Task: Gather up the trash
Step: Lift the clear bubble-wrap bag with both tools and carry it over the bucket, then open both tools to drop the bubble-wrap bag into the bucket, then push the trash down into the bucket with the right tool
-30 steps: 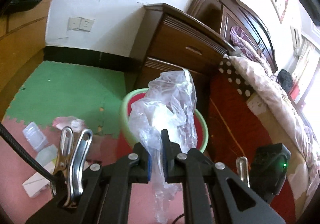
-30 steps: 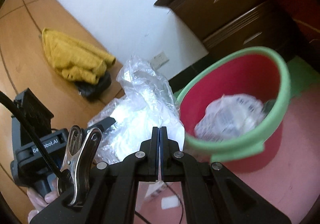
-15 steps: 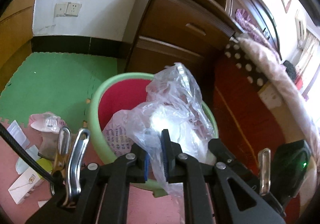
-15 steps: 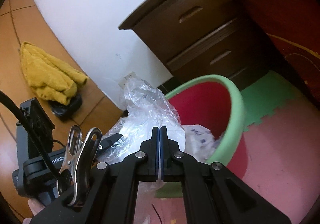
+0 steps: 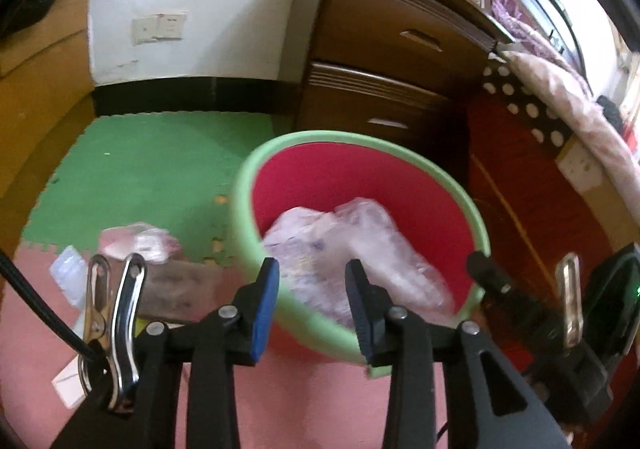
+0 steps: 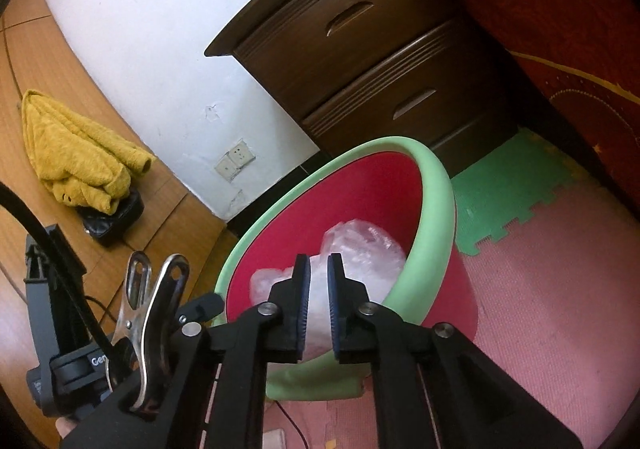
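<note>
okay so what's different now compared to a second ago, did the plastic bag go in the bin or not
Yes. Both grippers let go of the clear plastic bag: the left gripper opened wide, the right gripper opened slightly, and the bag dropped into the red bin onto the plastic already there. The bin, the dresser and the floor litter stayed put.

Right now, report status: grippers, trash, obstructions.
Left gripper open, empty. Right gripper open, empty. Clear plastic bag in the red bin. More litter on the floor mat left of bin; nothing blocking.
</note>
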Motion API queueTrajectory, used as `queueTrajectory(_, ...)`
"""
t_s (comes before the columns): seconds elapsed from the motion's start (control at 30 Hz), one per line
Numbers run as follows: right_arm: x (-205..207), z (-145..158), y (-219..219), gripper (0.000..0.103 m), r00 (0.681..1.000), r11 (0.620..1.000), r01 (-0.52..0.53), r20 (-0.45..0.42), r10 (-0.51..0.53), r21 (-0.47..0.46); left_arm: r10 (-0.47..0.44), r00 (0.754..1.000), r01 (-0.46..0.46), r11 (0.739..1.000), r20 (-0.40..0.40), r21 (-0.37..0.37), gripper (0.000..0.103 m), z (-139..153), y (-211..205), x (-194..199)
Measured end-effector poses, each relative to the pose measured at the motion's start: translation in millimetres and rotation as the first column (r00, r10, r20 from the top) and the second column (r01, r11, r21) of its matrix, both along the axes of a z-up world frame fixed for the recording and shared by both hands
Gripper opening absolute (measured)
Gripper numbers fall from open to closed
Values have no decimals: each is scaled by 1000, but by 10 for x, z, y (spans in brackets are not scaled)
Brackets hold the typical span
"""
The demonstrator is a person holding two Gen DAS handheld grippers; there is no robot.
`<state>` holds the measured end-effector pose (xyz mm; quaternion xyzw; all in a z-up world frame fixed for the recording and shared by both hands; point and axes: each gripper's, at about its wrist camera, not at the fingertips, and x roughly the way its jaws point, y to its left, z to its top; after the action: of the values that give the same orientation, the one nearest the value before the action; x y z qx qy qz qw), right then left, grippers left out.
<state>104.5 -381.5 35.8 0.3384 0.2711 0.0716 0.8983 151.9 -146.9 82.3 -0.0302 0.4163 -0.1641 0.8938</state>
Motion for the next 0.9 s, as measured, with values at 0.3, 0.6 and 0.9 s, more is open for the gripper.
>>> queueTrajectory(0.3,17,40,16,21,1000,1000,-11,-17,11,-4,129,992,-129,987,4,99,36,-29,598,-397)
queueTrajectory(0.6,408,190,286,25,971,965,-169,-202,128,-201,260,965,-255,958,-20,129,36,-320,1188,-690)
queueTrajectory(0.9,1283,-118,560,26,735,830,-502,-626,261,-243,313,950,-308,936,-4,168,36,-535,1432,-669)
